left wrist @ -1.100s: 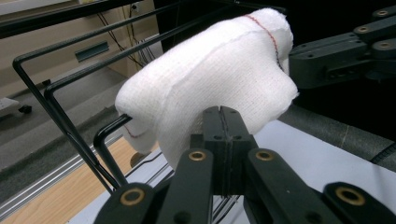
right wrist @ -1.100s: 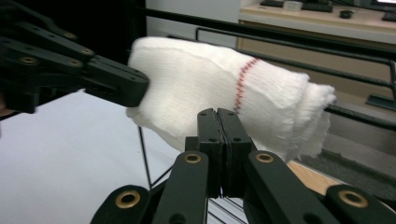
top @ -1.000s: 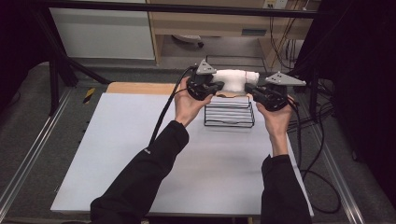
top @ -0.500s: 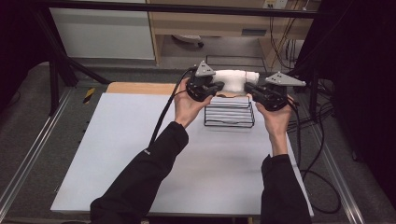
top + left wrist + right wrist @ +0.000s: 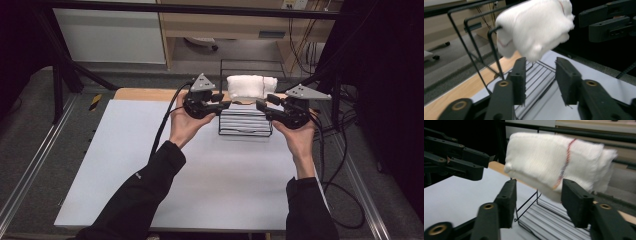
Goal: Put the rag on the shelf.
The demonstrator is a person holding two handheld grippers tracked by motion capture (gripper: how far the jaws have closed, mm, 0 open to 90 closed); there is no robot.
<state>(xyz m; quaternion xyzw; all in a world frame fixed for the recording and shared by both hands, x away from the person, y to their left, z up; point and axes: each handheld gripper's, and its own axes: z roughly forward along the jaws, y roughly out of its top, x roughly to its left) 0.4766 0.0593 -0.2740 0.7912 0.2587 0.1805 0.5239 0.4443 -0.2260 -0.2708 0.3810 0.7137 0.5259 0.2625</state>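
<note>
Your left gripper [image 5: 226, 104] and right gripper [image 5: 261, 106] have just been opening; both stand part open with nothing held. The white towel [image 5: 250, 86] hangs over the wire rack [image 5: 245, 131], at twelve o'clock from both.

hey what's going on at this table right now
A person holds a black two-jaw gripper in each hand beside a black wire rack. A folded white towel is draped over the rack's upright back. The left gripper and right gripper have just been opening, with nothing between the jaws; the towel is released.
</note>
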